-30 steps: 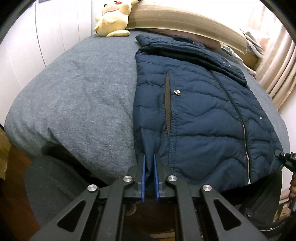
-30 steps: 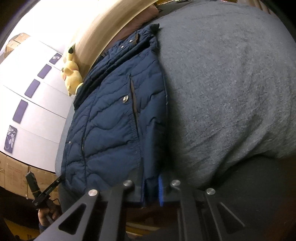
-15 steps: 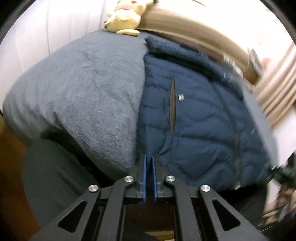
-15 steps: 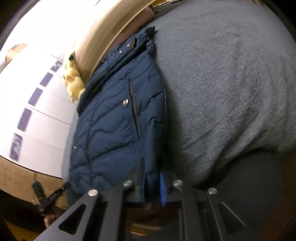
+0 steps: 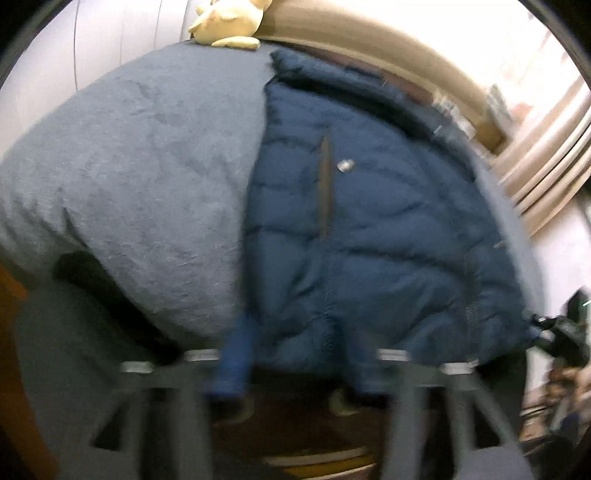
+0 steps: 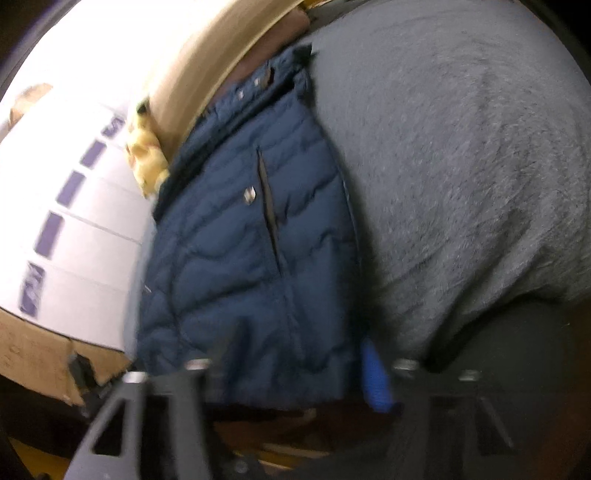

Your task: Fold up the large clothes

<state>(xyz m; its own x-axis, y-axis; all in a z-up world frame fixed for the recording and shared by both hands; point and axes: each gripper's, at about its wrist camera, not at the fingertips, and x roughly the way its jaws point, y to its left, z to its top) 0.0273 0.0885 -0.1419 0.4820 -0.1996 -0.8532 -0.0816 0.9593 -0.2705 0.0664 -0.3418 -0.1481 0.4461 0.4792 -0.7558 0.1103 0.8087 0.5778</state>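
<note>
While the navy puffer jacket (image 5: 388, 229) is laid flat on the grey blanket (image 5: 140, 177) of the bed, its bottom hem is hung a little over the near edge; the hem is seen between the blue pads of both tools. The left gripper (image 5: 295, 358) is seen low in the left wrist view; its jaws are being opened, and a wide gap is shown between the blue pads (image 5: 234, 365); the hem corner is seen between them, but it is not pinched. The right gripper (image 6: 295, 365) is seen low in the right wrist view; its jaws are being opened too; the other hem corner is seen between the pads, and it is not squeezed. Both views are blurred, so small things cannot be told well.

A pocket slit (image 5: 325, 192) and a silver snap (image 5: 345, 165) are seen on the jacket front; the collar is laid at the far end, near the wooden headboard (image 5: 388, 48). A yellow plush toy (image 5: 229, 22) is set at the top of the bed, beside the jacket's collar but apart from it. Striped curtains (image 5: 546, 158) are seen at the right of the left wrist view. White panels with purple marks (image 6: 74, 206) and a cardboard box (image 6: 33, 354) are seen beyond the bed in the right wrist view. Nothing is laid on top of the jacket.
</note>
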